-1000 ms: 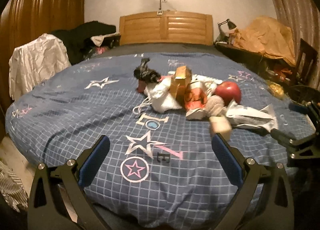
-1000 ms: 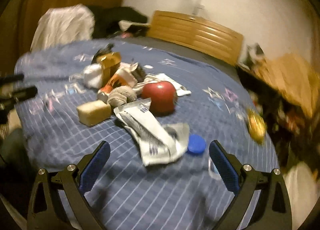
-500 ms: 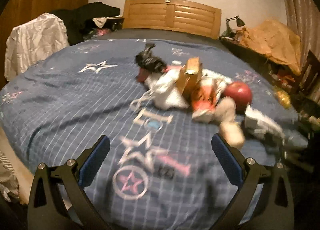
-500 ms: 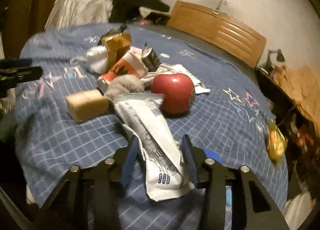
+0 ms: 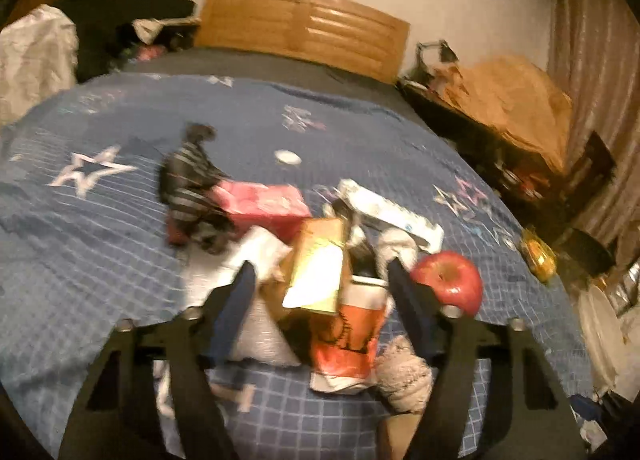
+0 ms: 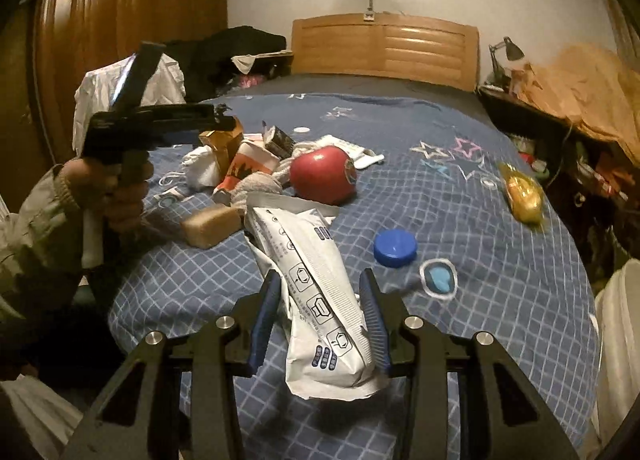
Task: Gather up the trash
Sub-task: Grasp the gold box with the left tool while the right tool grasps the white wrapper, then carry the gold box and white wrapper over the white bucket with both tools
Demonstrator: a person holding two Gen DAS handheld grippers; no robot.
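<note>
A pile of trash lies on the blue star-print bed cover [image 6: 460, 220]. My right gripper [image 6: 320, 292] has its jaws partly closed around a white printed wrapper [image 6: 316, 292]; the blue pads stand at its sides, and contact is unclear. My left gripper [image 5: 320, 280] is open, its fingers straddling a gold carton [image 5: 320, 268] and an orange-and-white paper cup [image 5: 352, 336] in the pile. In the right wrist view the left gripper [image 6: 160, 124] hovers over the carton [image 6: 224, 140]. A red apple [image 6: 324, 174] sits in the pile.
A blue cap [image 6: 395, 247], a tan block [image 6: 210, 226], a gold wrapper [image 6: 522, 192], a pink pack [image 5: 260, 204] and a dark striped bag [image 5: 188, 184] lie on the bed. A cluttered desk [image 6: 560, 128] stands at the right, a wardrobe [image 6: 120, 20] at the left.
My left gripper moved forward over the pile and narrowed around the gold carton. My right gripper closed in from wide open onto the white wrapper.
</note>
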